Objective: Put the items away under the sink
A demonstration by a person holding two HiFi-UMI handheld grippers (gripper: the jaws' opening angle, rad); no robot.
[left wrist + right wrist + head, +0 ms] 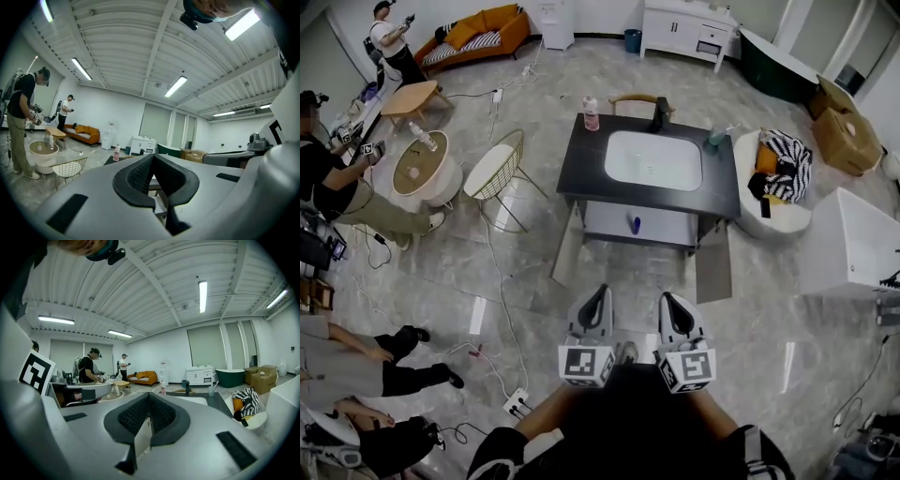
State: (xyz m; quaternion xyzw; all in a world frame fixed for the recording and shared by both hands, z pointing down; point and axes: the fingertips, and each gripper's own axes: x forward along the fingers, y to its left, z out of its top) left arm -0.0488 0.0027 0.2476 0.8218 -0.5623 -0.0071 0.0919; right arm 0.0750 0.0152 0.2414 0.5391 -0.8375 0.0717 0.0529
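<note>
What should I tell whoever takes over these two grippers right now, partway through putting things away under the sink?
Left gripper: jaws shut, empty.
Right gripper: jaws shut, empty.
Both are held close to the body, well short of the sink cabinet.
The cabinet doors stand open.
Done: a small blue item lies on the shelf under the basin.
On the counter: a pink bottle at the back left corner and a greenish cup towards the back right.
Left: move those two down to the shelf, then probably shut the doors.
</note>
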